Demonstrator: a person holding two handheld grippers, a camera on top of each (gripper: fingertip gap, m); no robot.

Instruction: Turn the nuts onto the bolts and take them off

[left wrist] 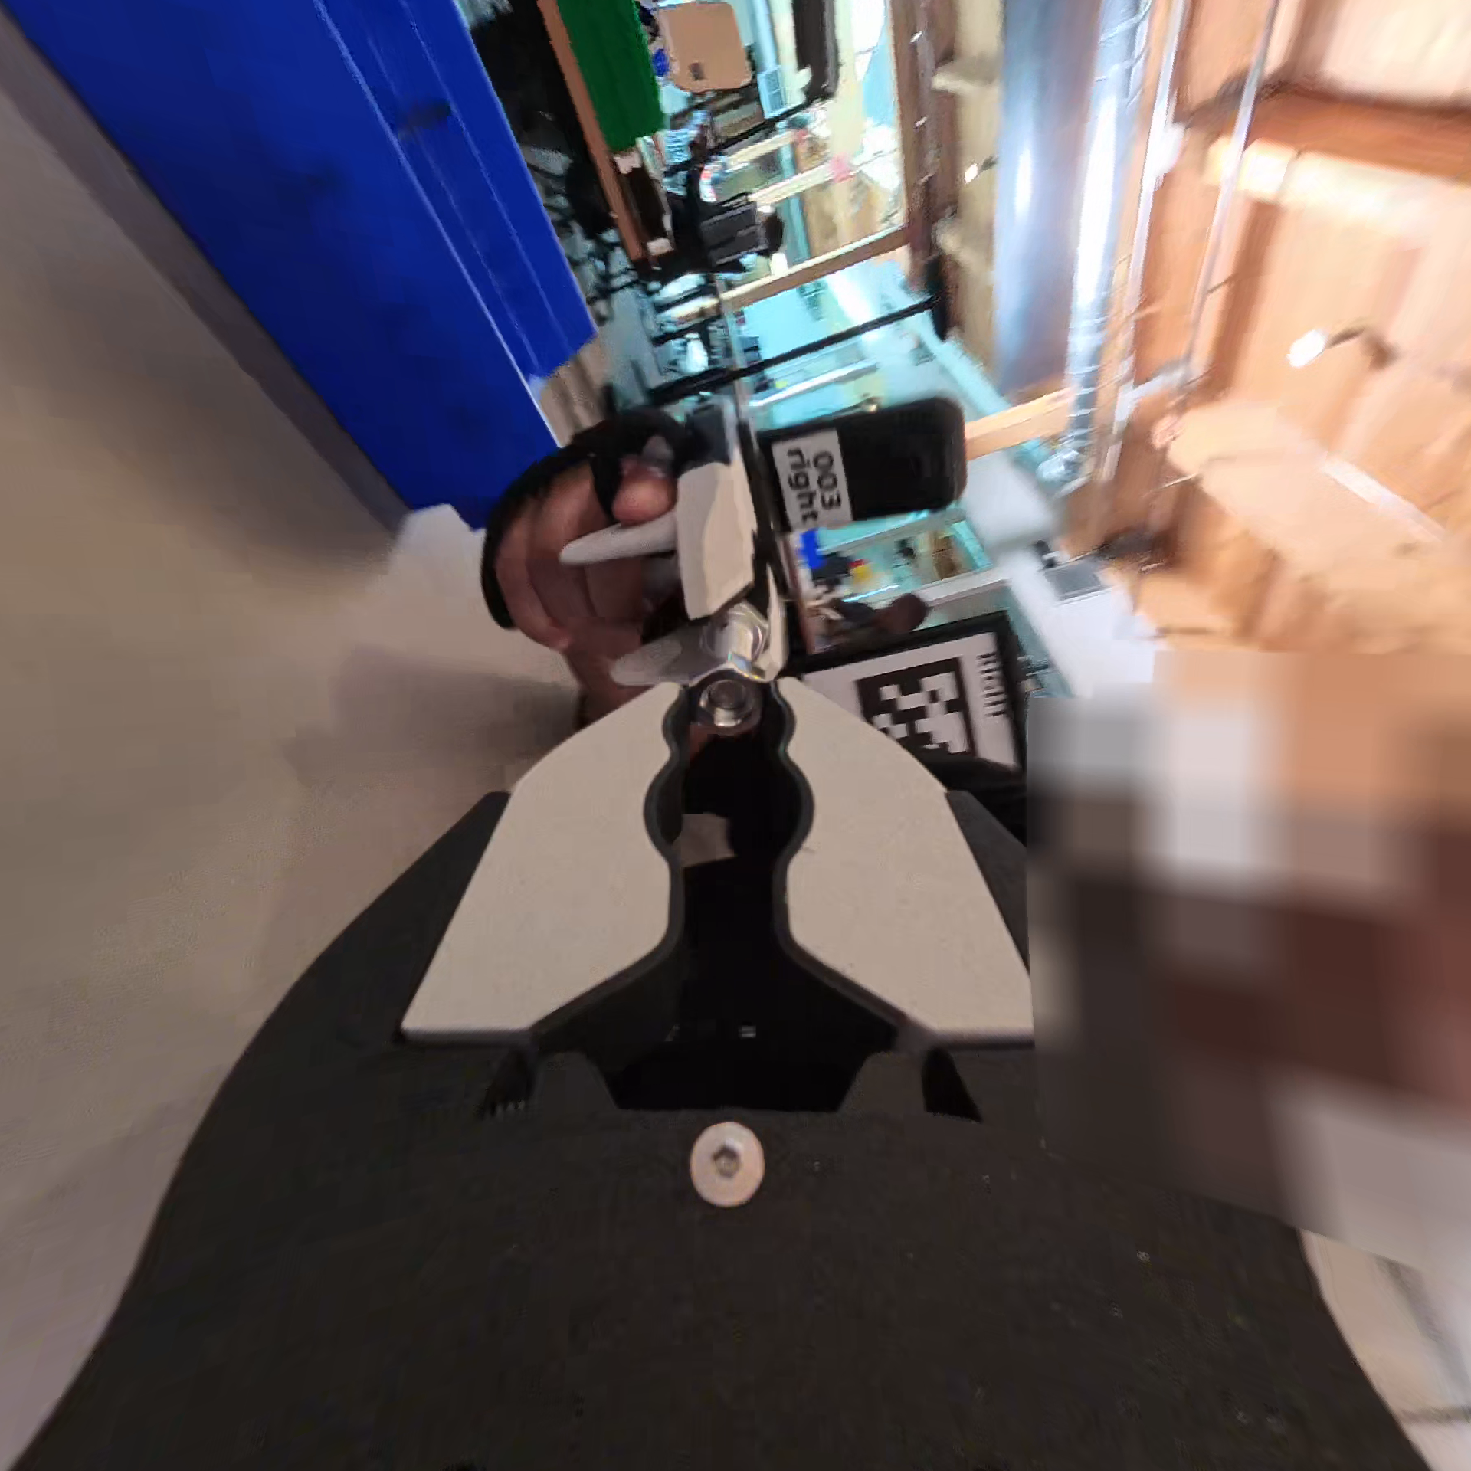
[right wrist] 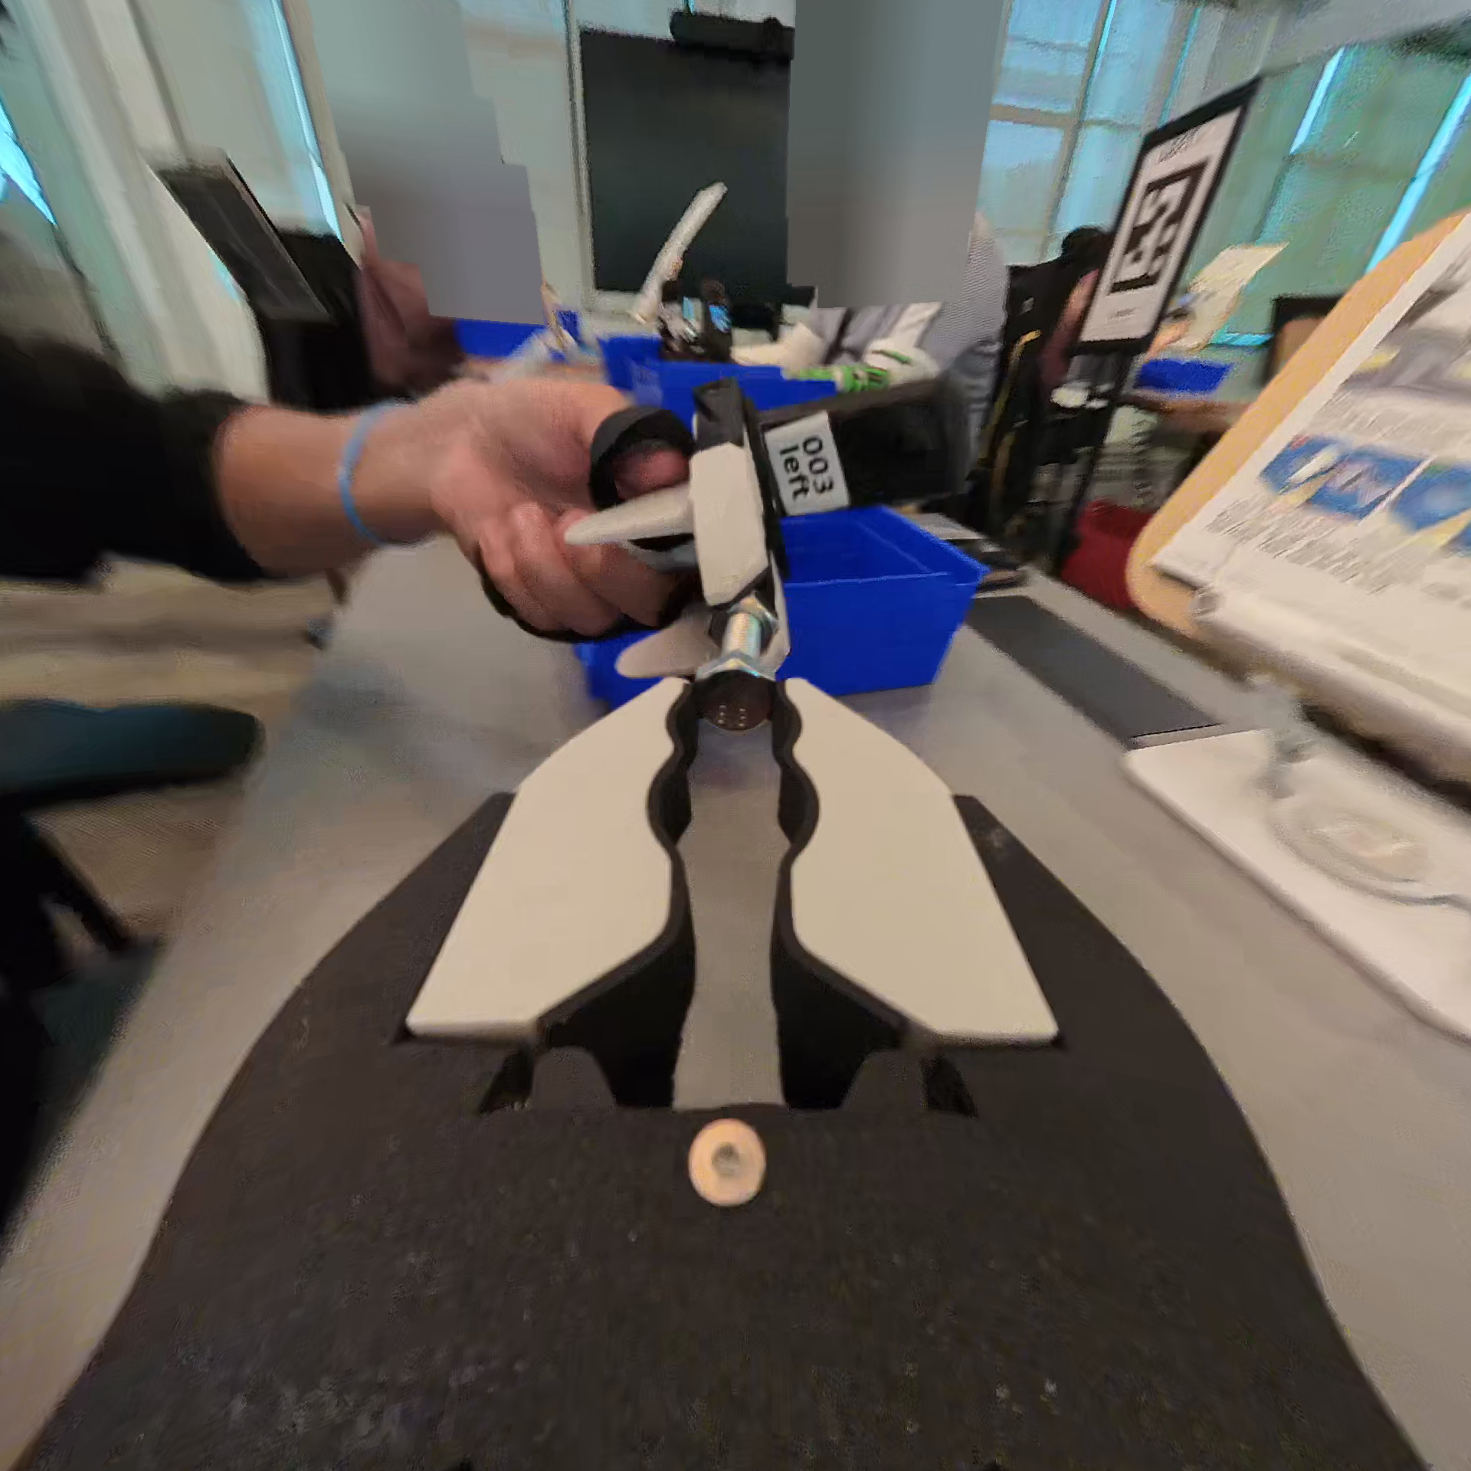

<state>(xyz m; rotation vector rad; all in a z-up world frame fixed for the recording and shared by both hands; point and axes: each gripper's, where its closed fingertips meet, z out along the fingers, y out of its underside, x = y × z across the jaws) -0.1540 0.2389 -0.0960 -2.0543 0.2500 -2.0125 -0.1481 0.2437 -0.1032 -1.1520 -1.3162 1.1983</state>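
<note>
While the left gripper [left wrist: 723,704] pinches the bolt's [right wrist: 744,633] shaft at frame centre, the right gripper [right wrist: 734,704] clamps its head. A blue bin [right wrist: 868,605] sits just behind them.

A blue bin [right wrist: 868,613] sits on my grey desk [right wrist: 446,764], just past my claw. To my right a printed sheet [right wrist: 1353,509] leans on a board, above a clear stand [right wrist: 1305,804].

My two grippers, left gripper [left wrist: 724,708] and right gripper [right wrist: 732,708], each show pale grey fingers [right wrist: 573,868] with wavy black inner edges on a black textured base fixed by one pale screw [right wrist: 726,1160], while my left hand [right wrist: 517,509] wears a black sleeve [right wrist: 87,462], a blue wristband [right wrist: 354,470] and a black finger loop [right wrist: 629,446].
</note>
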